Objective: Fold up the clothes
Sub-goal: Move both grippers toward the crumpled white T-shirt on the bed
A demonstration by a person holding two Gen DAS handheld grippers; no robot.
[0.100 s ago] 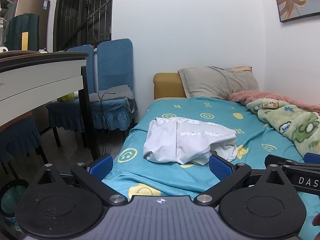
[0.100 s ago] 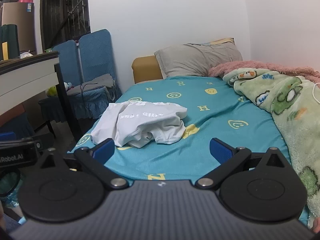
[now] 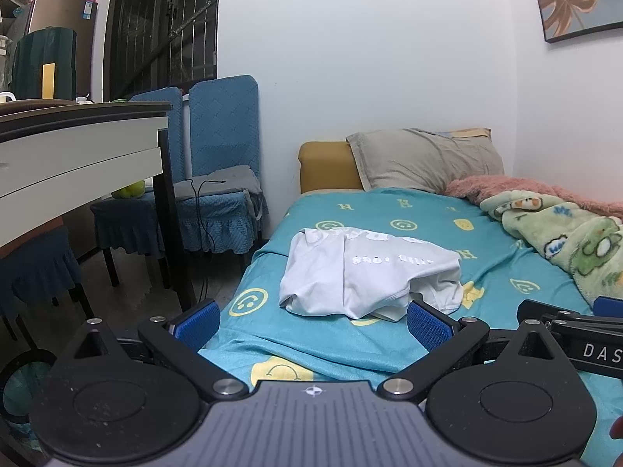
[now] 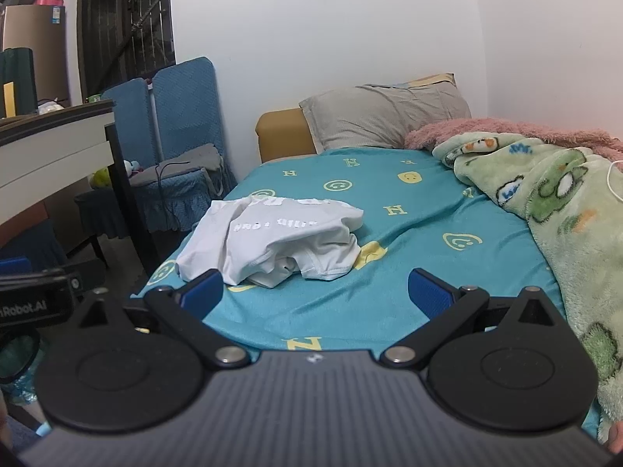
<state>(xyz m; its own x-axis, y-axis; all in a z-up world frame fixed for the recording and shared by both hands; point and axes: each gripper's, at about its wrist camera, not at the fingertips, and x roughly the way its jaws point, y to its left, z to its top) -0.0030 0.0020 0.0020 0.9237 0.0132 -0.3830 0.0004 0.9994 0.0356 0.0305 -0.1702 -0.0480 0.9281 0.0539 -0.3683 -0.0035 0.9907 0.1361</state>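
A crumpled white T-shirt (image 3: pixel 362 272) with white lettering lies bunched on the teal bedsheet (image 3: pixel 389 334), near the bed's left edge. In the right wrist view the same T-shirt (image 4: pixel 272 241) sits ahead and to the left. My left gripper (image 3: pixel 311 325) is open, its blue pads spread just short of the shirt's near edge, holding nothing. My right gripper (image 4: pixel 315 295) is open too, hovering over bare teal bedsheet (image 4: pixel 389 272) to the right of the shirt. Neither touches the cloth.
A green cartoon blanket (image 4: pixel 564 210) and pink throw (image 4: pixel 506 128) cover the bed's right side. A grey pillow (image 3: pixel 424 159) leans at the head. Blue-covered chairs (image 3: pixel 218 179) and a table (image 3: pixel 78 155) stand left of the bed. The right gripper's body (image 3: pixel 576 334) shows at the left view's right edge.
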